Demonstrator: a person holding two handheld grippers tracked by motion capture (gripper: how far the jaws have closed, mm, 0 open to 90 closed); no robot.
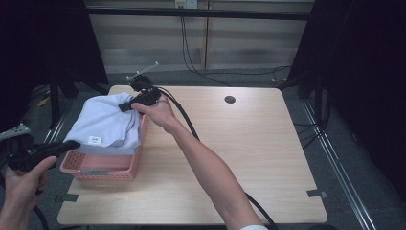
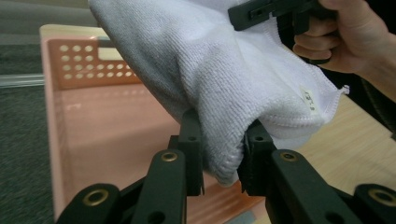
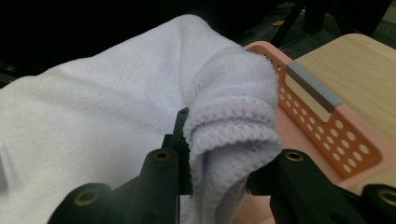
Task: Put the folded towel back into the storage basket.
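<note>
A white towel point(image 1: 105, 122) hangs spread over a pink perforated basket point(image 1: 103, 167) at the table's left side. My left gripper point(image 1: 74, 143) reaches in from the lower left and is shut on the towel's near corner. In the left gripper view the jaws point(image 2: 222, 163) pinch the towel point(image 2: 224, 79) above the basket's floor point(image 2: 93, 130). My right gripper point(image 1: 123, 107) is shut on the towel's far right corner. In the right gripper view a folded hem of the towel point(image 3: 229, 135) sits clamped in the gripper point(image 3: 224, 172), with the basket's wall point(image 3: 327, 135) behind it.
The wooden table point(image 1: 239, 153) stretches to the right of the basket, with a round hole point(image 1: 230, 99) near its far edge. The right gripper's black cable point(image 1: 189, 127) trails along the forearm. Black curtains stand on both sides of the table.
</note>
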